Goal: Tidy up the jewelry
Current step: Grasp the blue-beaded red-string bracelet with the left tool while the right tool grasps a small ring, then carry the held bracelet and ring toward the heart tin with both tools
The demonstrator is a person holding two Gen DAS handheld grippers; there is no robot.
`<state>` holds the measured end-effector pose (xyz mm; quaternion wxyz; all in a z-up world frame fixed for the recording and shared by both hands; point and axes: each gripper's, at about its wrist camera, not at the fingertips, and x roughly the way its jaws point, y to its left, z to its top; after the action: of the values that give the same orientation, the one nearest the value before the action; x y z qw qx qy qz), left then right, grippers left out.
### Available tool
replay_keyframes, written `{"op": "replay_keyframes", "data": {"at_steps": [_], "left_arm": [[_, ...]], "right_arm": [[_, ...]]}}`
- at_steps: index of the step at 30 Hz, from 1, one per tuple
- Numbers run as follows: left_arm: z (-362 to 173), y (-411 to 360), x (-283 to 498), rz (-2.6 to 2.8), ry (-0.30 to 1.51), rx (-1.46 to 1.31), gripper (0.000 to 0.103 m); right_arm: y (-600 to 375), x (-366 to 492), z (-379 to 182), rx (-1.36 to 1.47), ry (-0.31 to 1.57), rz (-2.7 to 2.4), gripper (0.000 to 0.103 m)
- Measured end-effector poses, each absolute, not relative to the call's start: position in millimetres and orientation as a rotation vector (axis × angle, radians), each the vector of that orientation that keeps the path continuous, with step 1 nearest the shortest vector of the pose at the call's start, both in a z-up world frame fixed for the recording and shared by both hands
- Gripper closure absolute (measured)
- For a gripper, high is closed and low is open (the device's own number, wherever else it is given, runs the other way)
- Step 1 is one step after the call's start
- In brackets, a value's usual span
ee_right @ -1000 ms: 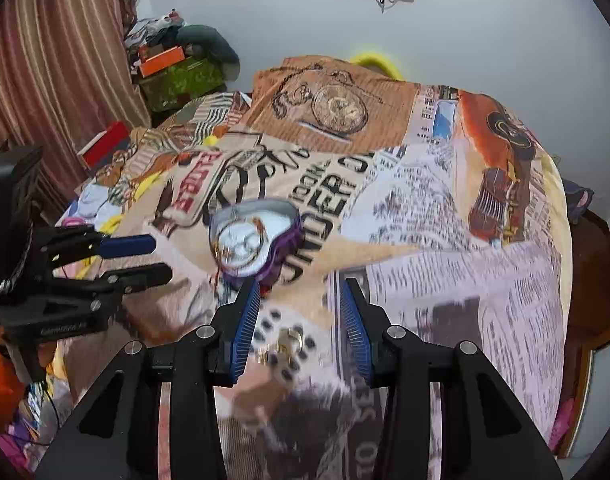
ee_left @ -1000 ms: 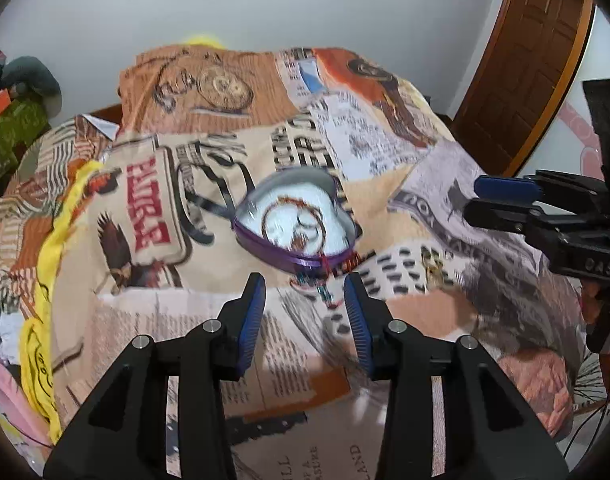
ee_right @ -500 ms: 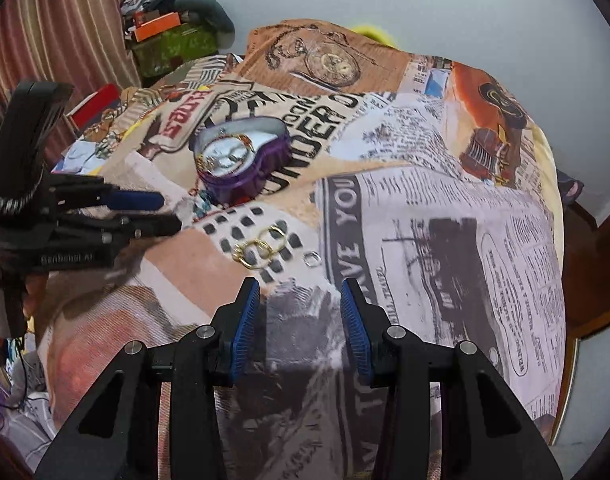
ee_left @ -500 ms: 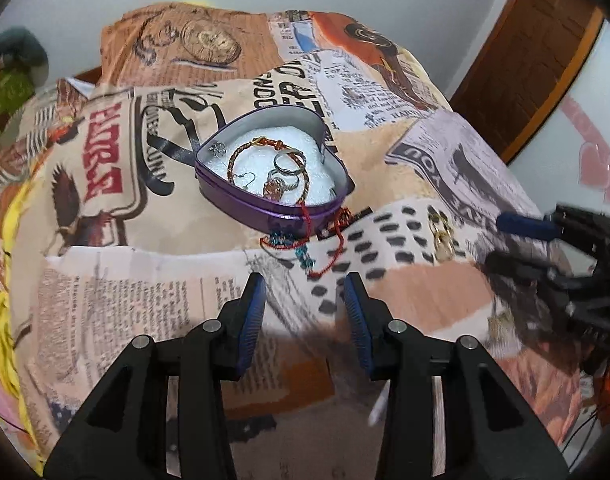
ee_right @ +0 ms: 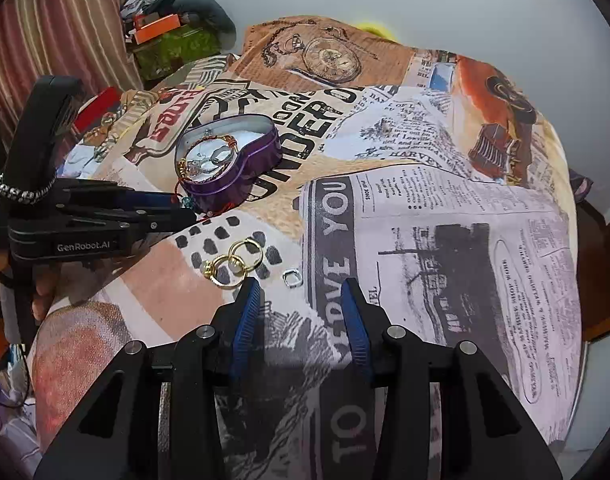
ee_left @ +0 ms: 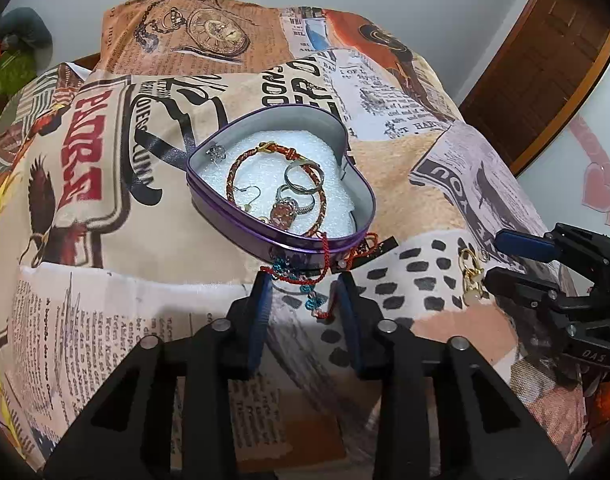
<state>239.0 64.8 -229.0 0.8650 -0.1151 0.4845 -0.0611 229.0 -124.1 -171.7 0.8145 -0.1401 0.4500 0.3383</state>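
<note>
A purple heart-shaped tin (ee_left: 305,246) (ee_right: 241,178) sits on the printed bedspread. It holds a braided bracelet (ee_left: 241,164), rings (ee_left: 301,178) and an earring on white foam. A red cord with blue beads (ee_left: 311,276) hangs over the tin's near rim onto the cloth. My left gripper (ee_left: 303,286) is open, its fingertips either side of the cord's loose end. My right gripper (ee_right: 301,294) is open, just short of a small silver ring (ee_right: 292,279). Gold hoop earrings (ee_right: 235,262) (ee_left: 471,276) lie to its left.
The bedspread (ee_right: 425,240) covers a bed that drops off at the right. A wooden door (ee_left: 545,52) stands at the right, and curtains (ee_right: 45,32) and clutter (ee_right: 173,36) at the far left. The left gripper's body (ee_right: 85,224) reaches in beside the tin.
Both grippers have moved forward and down toward the bedspread. The left now frames the red cord, and the right has closed in on the silver ring. Both stay open.
</note>
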Motion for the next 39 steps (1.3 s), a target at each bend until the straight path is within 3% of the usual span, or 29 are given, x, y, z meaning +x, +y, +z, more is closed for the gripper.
{"op": "replay_keyframes", "data": {"at_steps": [9, 11, 23, 39], "left_arm": [[-234, 65, 239, -0.18, 1.018, -0.273, 0.097], [-233, 64, 238, -0.175, 1.016, -0.268, 0.097], [-215, 54, 213, -0.132, 0.979, -0.181, 0.098], [-133, 66, 198, -0.091, 0.775, -0.104, 0.098]], "right_arm": [[-118, 229, -177, -0.312, 0.951, 0.731, 0.08], [-116, 228, -177, -0.323, 0.943, 0.729, 0.094], [-132, 224, -163, -0.235, 0.929, 0.691, 0.095], [-135, 227, -105, -0.132, 0.795, 0.703, 0.095]]}}
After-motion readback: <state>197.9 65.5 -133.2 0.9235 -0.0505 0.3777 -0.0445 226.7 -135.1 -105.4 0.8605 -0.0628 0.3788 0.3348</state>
